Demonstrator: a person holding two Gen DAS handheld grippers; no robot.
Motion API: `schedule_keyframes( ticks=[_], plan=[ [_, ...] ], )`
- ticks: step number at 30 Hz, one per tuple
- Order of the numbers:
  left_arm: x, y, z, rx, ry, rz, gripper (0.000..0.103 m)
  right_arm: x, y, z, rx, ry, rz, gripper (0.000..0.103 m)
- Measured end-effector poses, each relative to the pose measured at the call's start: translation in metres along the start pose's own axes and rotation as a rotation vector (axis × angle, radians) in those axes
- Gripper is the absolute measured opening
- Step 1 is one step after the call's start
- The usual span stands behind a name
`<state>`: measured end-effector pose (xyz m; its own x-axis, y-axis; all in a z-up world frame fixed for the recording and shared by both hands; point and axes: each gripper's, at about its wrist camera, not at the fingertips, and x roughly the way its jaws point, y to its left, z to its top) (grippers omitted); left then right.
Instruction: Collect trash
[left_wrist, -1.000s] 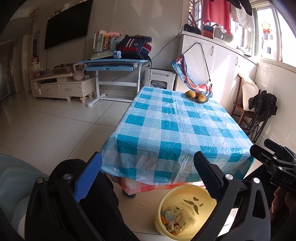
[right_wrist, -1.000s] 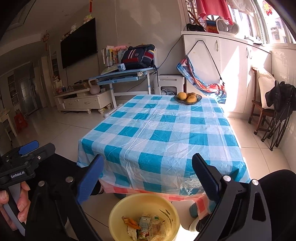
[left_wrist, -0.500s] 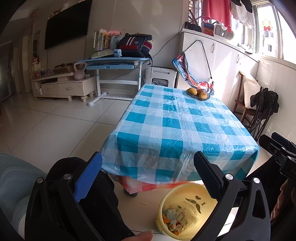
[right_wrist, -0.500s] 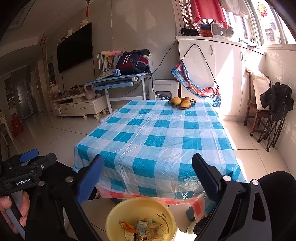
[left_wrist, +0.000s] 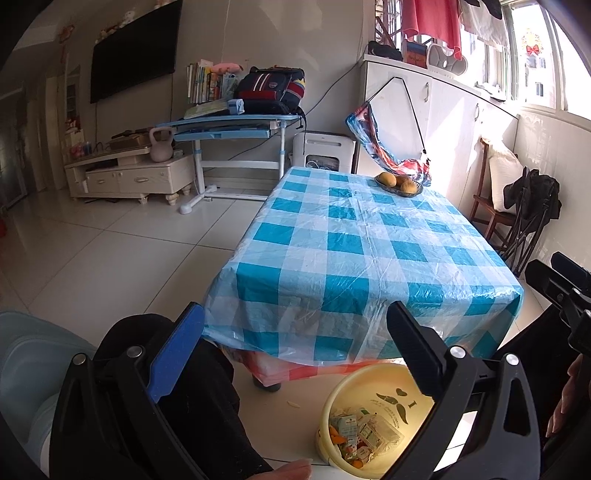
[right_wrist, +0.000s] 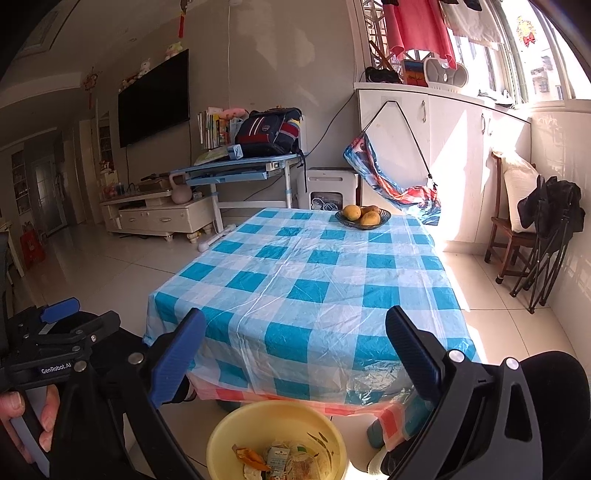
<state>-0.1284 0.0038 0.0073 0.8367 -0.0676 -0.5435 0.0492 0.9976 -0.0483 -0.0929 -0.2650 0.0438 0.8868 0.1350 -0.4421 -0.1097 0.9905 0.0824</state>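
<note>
Both grippers are hanging above the yellow bucket (right_wrist: 275, 439), which is sitting on the floor just in front of the near edge of the desk (right_wrist: 310, 288), probably so that scraps can be dropped straight down into it. The left gripper (left_wrist: 295, 354) is holding its fingers wide apart with nothing between them, and the right gripper (right_wrist: 295, 354) is doing the same, so neither is carrying trash at this moment. The trash (right_wrist: 280, 459) is lying in the bottom of the bucket: small cartons, wrappers and an orange scrap, too jumbled to count reliably. One pale scrap (left_wrist: 293, 405) is lying on the floor just beside the bucket, toward the desk leg, and looks like the only loose piece left. Beyond the bucket, the checked cloth on the desk is bearing only one fruit bowl (right_wrist: 363, 217) at its far end, with about three yellow fruits in it. By this showing, the collecting seems nearly finished.
</note>
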Motion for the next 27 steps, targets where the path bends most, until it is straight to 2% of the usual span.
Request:
schedule_keyframes(
  ticks=[10,27],
  plan=[
    [0.0010,-0.0033,-0.0003,0.020,0.001,0.041,0.096,0.0003,0.0018,-0.0008,-0.008,0.001,-0.003,0.094],
    [0.0020,-0.0063,0.0006,0.037,0.012,0.054,0.096,0.0031,0.0012,-0.0029,-0.039,0.026,-0.017,0.094]
  ],
)
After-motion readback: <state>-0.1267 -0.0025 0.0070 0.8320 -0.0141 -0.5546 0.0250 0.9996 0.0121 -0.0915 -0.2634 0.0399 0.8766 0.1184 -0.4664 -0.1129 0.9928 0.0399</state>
